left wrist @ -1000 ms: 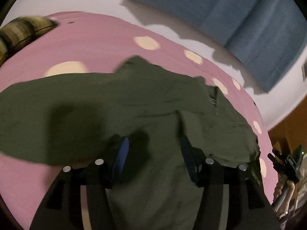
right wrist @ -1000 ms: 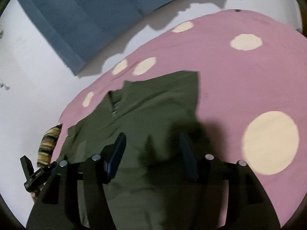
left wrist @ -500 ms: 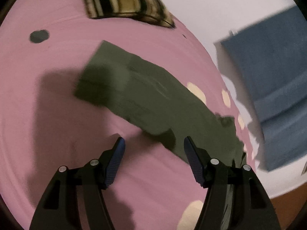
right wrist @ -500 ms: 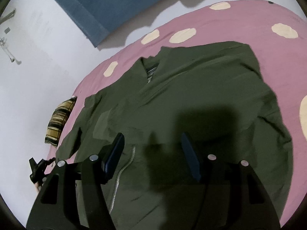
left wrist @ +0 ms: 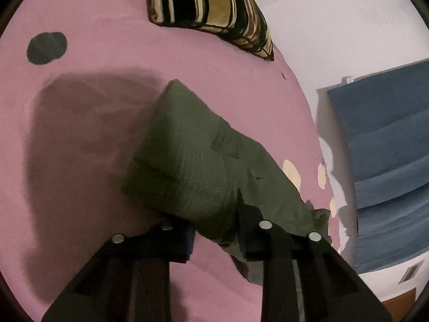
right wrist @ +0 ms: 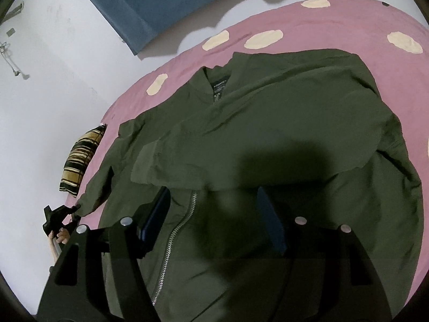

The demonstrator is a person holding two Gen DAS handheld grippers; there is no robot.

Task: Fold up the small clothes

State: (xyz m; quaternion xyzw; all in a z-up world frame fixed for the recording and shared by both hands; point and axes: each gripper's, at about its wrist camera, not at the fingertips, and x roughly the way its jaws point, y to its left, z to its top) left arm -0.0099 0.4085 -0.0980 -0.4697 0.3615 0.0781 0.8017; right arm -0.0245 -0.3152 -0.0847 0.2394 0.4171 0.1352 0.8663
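The left hand-held gripper (left wrist: 215, 232) has its fingers apart with the ribbed cuff (left wrist: 187, 185) of the jacket's sleeve lying between them; the cloth fills the gap, yet whether the pads actually pinch it cannot be told from this view. The right hand-held gripper (right wrist: 214, 214) stands wide open above the jacket (right wrist: 268, 139), its two blue pads on either side of the zip (right wrist: 177, 230), holding nothing; whether it touches the cloth cannot be told.

There is one jacket, olive green, spread front-up on the pink bed (right wrist: 335, 18), collar toward the wall. Its far-side sleeve is folded across the chest, while the other runs out toward the left hand-held gripper, which shows in the right wrist view at the bed's edge. One striped cushion (left wrist: 211, 8) lies on the bed beyond the cuff. One blue curtain (left wrist: 388, 161) hangs on the white wall. The bed cover carries cream dots, six counted in the right wrist view, and one dark dot (left wrist: 47, 48) in the left.
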